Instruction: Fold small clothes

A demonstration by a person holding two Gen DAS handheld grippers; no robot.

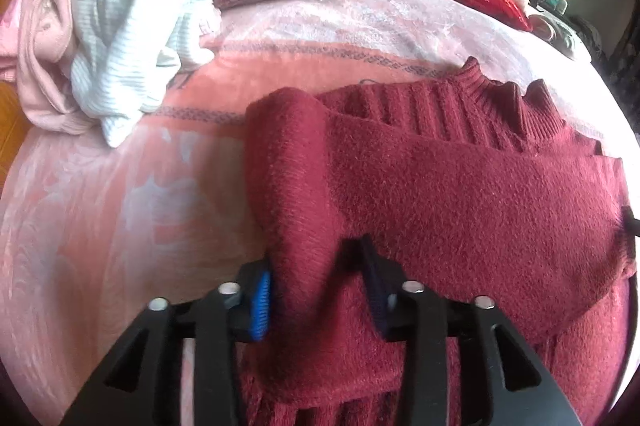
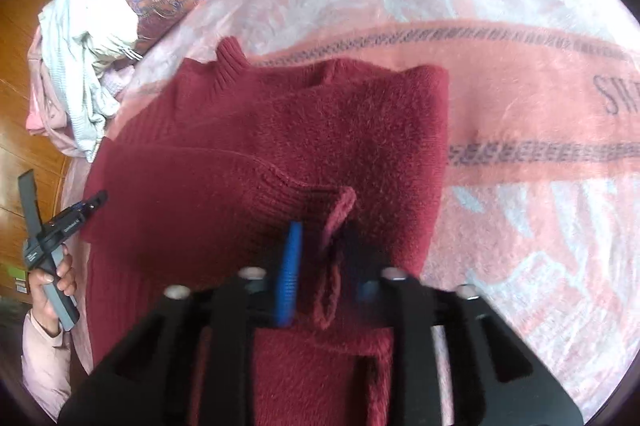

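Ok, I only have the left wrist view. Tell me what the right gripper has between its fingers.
Observer: The right gripper straddles the ribbed sleeve cuff of the red sweater; its jaws stand apart, not pinching.
Operator: Check the sweater's side away from my gripper.
Observer: It is folded in, a fairly straight edge lying on the pink blanket.
Operator: Name what lies beyond that edge.
Observer: Blanket with dark lettering near the edge of the right wrist view.
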